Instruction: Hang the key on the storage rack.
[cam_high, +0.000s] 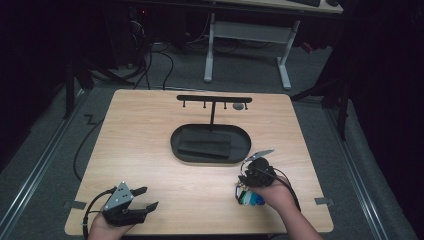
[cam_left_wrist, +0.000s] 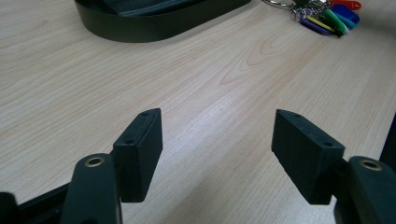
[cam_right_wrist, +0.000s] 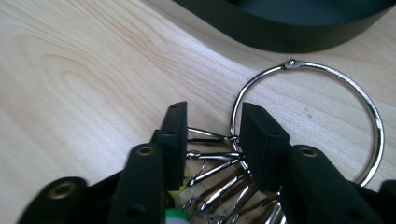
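Key bunch (cam_high: 248, 196): high view, on table (cam_high: 150, 165) near front edge, under right gripper (cam_high: 246, 186); hook stand (cam_high: 214, 99) bare, hanging not begun. Left gripper (cam_left_wrist: 217, 144) view: jaws apart, empty. Right gripper view: jaws straddle small rings beside big ring (cam_right_wrist: 327, 72), grip uncertain.
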